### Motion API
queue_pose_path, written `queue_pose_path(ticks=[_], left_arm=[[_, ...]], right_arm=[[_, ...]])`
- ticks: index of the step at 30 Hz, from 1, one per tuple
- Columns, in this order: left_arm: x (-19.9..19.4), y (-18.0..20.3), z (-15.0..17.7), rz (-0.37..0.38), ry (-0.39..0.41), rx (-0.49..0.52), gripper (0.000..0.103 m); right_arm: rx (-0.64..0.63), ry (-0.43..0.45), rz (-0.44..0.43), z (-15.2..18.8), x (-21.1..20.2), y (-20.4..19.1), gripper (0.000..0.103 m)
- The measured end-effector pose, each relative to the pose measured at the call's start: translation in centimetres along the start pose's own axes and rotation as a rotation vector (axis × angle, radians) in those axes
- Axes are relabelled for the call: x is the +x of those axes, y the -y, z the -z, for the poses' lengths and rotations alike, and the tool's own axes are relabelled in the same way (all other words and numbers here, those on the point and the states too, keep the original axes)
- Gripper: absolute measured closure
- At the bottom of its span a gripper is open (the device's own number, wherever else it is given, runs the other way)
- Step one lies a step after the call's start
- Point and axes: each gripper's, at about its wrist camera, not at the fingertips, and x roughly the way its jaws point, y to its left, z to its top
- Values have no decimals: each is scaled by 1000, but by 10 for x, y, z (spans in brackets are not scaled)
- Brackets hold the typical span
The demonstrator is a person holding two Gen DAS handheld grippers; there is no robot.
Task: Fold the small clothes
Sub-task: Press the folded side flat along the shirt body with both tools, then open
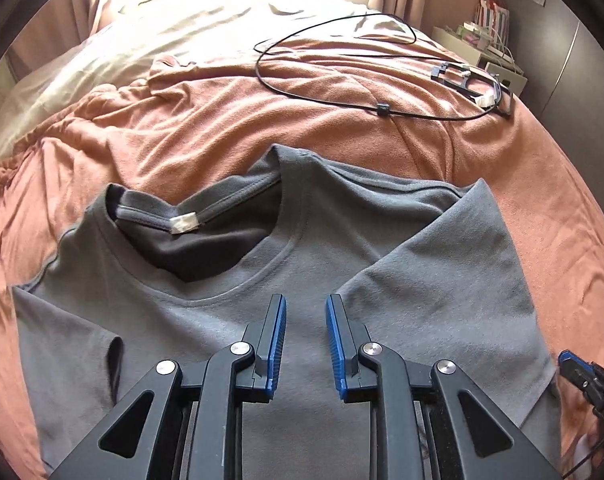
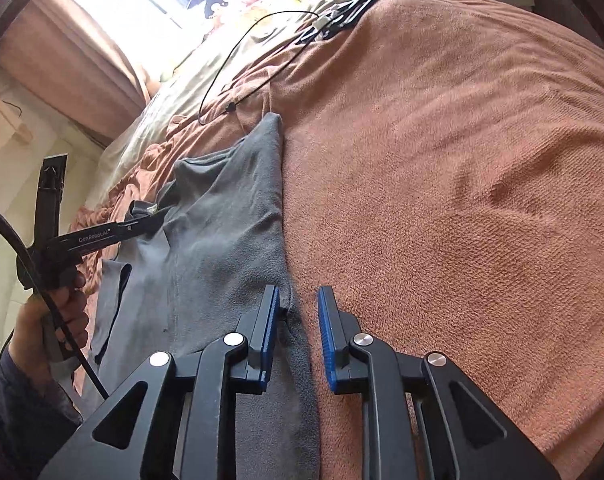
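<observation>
I held my left gripper (image 1: 306, 320) low over the chest of the grey T-shirt (image 1: 205, 320), just below its neckline, jaws spread with nothing between the blue pads (image 1: 277, 344). The shirt lay front up on the salmon blanket (image 1: 229, 120) covering the bed, in the part nearest me, collar pointing up the bed toward the pillows and window. My right gripper (image 2: 299, 320) sat at the shirt's right-hand side, its jaws also spread; the garment's edge ran up between them, brushing the left pad, though from that low, skewed view I could not be sure whether any cloth was truly gathered there, so I judged it unpinched. As for progress, the right sleeve (image 1: 454, 264) already lay turned in across the chest, while the left sleeve (image 1: 61, 344) was out flat toward the blanket's left side and the body lay at full length, with the hem out of view beneath my grippers. So I reckoned one fold was in and most remained: the other sleeve, then the length brought up toward the collar. A black cable (image 1: 322, 92) looped on the blanket well beyond the collar, toward the far right corner, clear of the work.
</observation>
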Motion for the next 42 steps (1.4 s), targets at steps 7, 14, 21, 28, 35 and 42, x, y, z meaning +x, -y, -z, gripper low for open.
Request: queue_pose_path(ticks=[7, 14, 21, 28, 35, 42], left_arm=[[-28, -75, 9, -20, 15, -53, 81], [-45, -171, 16, -82, 27, -140, 81], [-36, -241, 32, -155, 21, -223, 81], [-18, -283, 39, -209, 21, -274, 81], [11, -293, 35, -254, -6, -257, 81], [34, -307, 30, -295, -22, -291, 81]], right_arm=[[-87, 22, -32, 1, -13, -29, 84], [-171, -59, 40, -11, 1, -52, 84], [-187, -105, 101, -38, 31, -63, 84], [-214, -106, 115, -63, 60, -69, 84], [-248, -109, 141, -88, 100, -79, 84], [-260, -87, 162, -107, 135, -93, 84]])
